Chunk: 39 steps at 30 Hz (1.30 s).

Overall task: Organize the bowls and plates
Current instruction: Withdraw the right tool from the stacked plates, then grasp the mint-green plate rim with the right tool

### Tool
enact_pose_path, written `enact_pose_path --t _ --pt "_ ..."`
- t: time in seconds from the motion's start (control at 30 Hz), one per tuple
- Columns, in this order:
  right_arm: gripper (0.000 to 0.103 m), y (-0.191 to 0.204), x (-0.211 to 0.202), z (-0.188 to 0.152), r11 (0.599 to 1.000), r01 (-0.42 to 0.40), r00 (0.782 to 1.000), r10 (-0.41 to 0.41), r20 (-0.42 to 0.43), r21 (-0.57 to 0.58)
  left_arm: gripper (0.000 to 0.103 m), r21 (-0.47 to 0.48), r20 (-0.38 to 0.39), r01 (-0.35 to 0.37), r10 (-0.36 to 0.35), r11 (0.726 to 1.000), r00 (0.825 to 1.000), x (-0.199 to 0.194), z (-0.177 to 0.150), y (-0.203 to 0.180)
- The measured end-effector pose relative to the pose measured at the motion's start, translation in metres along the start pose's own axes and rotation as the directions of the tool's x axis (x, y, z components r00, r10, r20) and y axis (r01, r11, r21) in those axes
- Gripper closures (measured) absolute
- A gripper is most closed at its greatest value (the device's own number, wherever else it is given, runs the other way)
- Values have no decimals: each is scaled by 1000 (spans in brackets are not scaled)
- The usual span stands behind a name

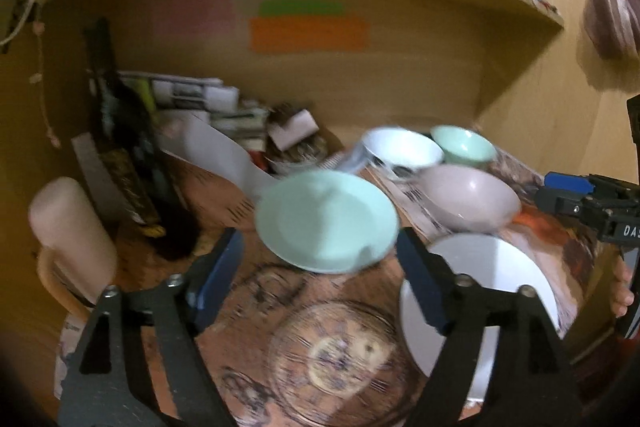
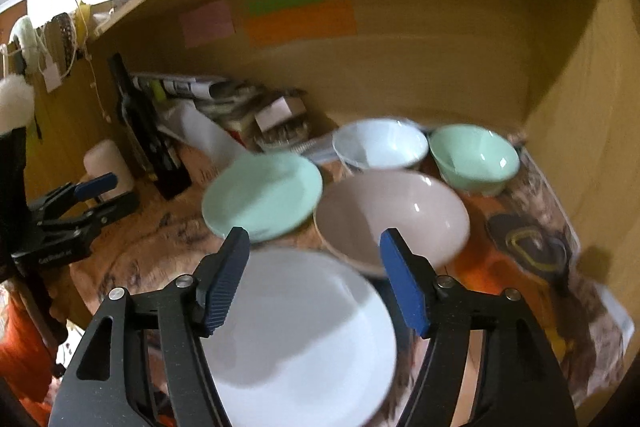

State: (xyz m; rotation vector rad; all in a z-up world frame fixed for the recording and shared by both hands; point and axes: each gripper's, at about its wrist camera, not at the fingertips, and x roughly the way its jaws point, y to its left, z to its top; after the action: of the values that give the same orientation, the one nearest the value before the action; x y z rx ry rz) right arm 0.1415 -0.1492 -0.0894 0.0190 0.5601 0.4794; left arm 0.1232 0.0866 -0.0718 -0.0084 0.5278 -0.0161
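A: Your left wrist cam sits low, close, facing the far shelf wall over the green plate [image 1: 326, 221].
B: Right cam's same, further right; both share the bowls.

Dim, warm yellow indoor light | blown-out white glare top left in both views | motion blur throughout, smearing the pale green round plate [image 1: 326, 221] and patterned worktop [image 1: 332, 355] | strong fisheye curvature, black vignette at corners | small specular glints inside the pink ceramic bowl [image 2: 394, 221]
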Motion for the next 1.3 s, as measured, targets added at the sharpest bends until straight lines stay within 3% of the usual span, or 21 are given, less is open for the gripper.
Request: enact_pose_path --t 0.13,0.17,0.33,0.7,0.87,0.97,1.1,1.3 --pt "31 4 14 18 1000 -14 1000 14 4 -3 6 -42 21 -51 52 998 998 2 7 22" --pt "27 5 16 22 1000 -17 1000 17 5 -3 6 -49 21 -63 64 997 998 5 8 28" --pt "26 11 42 40 999 -14 1000 13 -26 -32 6 -56 -22 -87 86 995 996 28 13 44" --pt "26 7 112 61 998 -25 986 16 -164 -52 6 -135 -169 -65 42 989 985 100 15 73" --pt "26 5 140 64 997 -46 971 31 -239 -58 6 -149 -245 -62 24 987 969 136 11 80" --pt "27 3 157 66 996 -61 957 42 -286 -59 6 -194 -297 -36 -24 980 955 154 5 86" --pt "42 1 180 69 996 -76 936 55 -348 -49 9 -209 -323 -25 -45 978 945 168 -2 90" --pt "61 -1 210 66 996 -76 897 49 -439 -44 31 -185 -325 10 -71 983 943 177 -6 85"
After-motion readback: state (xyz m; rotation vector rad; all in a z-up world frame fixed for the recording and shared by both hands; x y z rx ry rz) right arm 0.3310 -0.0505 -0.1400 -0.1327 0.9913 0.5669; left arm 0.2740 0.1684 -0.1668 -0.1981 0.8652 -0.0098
